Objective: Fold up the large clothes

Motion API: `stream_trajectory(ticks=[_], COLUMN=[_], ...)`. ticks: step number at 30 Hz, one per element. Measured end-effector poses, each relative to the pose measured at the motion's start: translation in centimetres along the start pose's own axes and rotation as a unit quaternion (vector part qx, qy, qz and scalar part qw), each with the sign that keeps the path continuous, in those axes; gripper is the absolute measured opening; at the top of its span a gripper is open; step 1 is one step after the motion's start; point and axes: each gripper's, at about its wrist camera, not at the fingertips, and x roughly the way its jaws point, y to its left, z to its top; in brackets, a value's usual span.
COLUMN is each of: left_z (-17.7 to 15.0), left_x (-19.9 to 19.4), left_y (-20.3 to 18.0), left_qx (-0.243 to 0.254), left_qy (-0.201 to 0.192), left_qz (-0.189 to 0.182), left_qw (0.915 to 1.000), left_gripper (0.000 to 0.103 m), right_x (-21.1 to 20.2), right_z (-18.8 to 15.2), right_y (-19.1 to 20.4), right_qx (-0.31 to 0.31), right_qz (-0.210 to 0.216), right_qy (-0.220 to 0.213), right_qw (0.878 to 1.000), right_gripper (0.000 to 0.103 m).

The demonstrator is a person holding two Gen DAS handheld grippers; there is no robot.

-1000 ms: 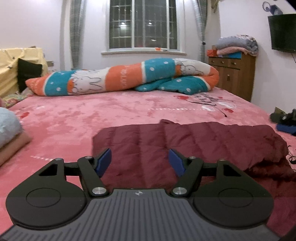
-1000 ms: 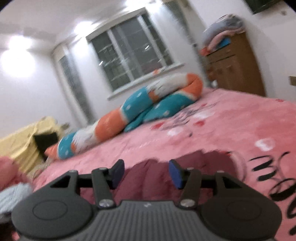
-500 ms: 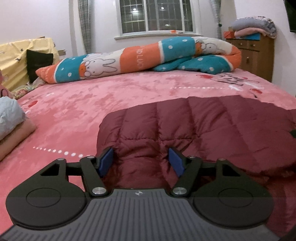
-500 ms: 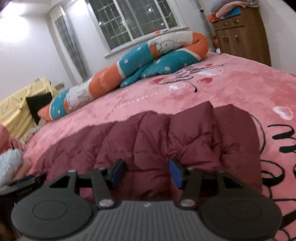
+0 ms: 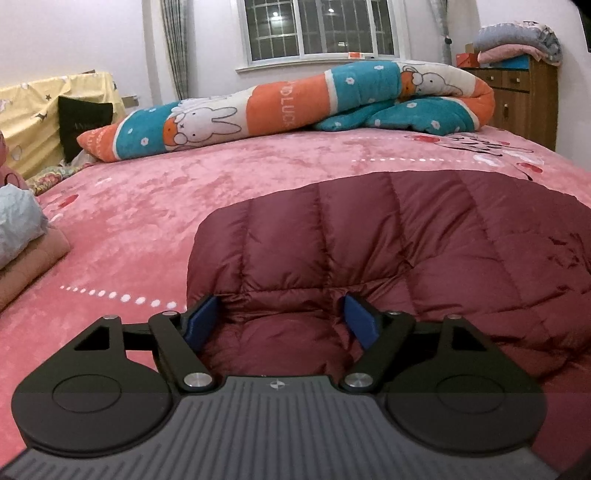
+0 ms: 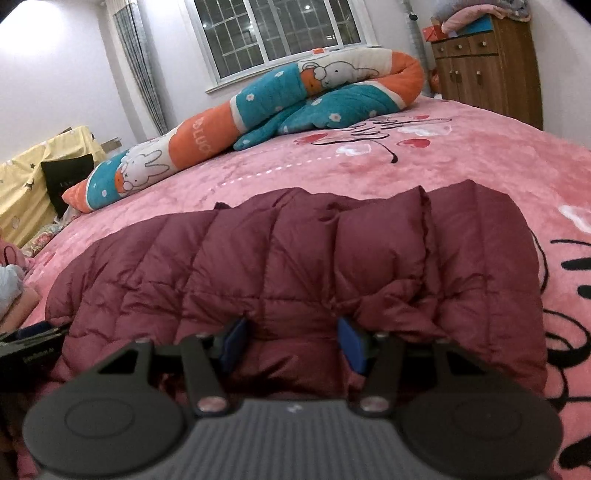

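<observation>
A maroon quilted down jacket (image 5: 388,240) lies flat on the pink bedspread (image 5: 147,206), on the near side of the bed, well apart from the rolled rabbit-print blanket (image 5: 295,99) under the window (image 5: 314,29). Its right part runs out of the left wrist view, and its near edge is hidden under both grippers.

The left gripper (image 5: 282,319) has its jaws opening, spread wide with a puffed fold of jacket between the 2 blue pads (image 5: 201,321); the pads do not appear to squeeze it.

The right gripper (image 6: 293,341) sits on the jacket's near edge too, with fabric bulging between its blue pads (image 6: 351,345); whether they pinch it or only straddle it cannot be told, as the cloth hides the pad faces.

Left of the jacket, folded clothes (image 5: 22,243) are cut off by the frame edge. A wooden cabinet (image 5: 524,96) stands beyond the blanket.
</observation>
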Motion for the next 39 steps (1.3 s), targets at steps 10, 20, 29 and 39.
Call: stream_trajectory(ticks=[10,20,29,39], left_z=[0.0,-0.1,-1.5,-4.6], left_x=[-4.3,-11.7,-17.5,-22.7], left_y=[0.8,3.4,5.3,7.3], left_qx=[-0.008,-0.012,-0.013,-0.02], left_qy=[-0.023,-0.037,-0.033,-0.02], left_qz=[-0.006,-0.006,-0.005,-0.009], left_qw=[0.9997,0.9992,0.9993,0.9996], left_gripper=[0.09,0.092,0.096,0.099], right_x=[-1.3,-5.1,-8.9,-13.5], right_z=[0.3,0.3,0.1,-2.0], right_y=[1.2,3.7,4.8,5.4], right_qx=[-0.01,-0.069,-0.08,-0.085], right_qz=[-0.007,-0.041,-0.055,-0.063], right_qy=[-0.012,-0.046,-0.062,-0.059], right_qw=[1.0,0.996,0.993,0.993], right_gripper=[0.07,0.085,0.086,0.086])
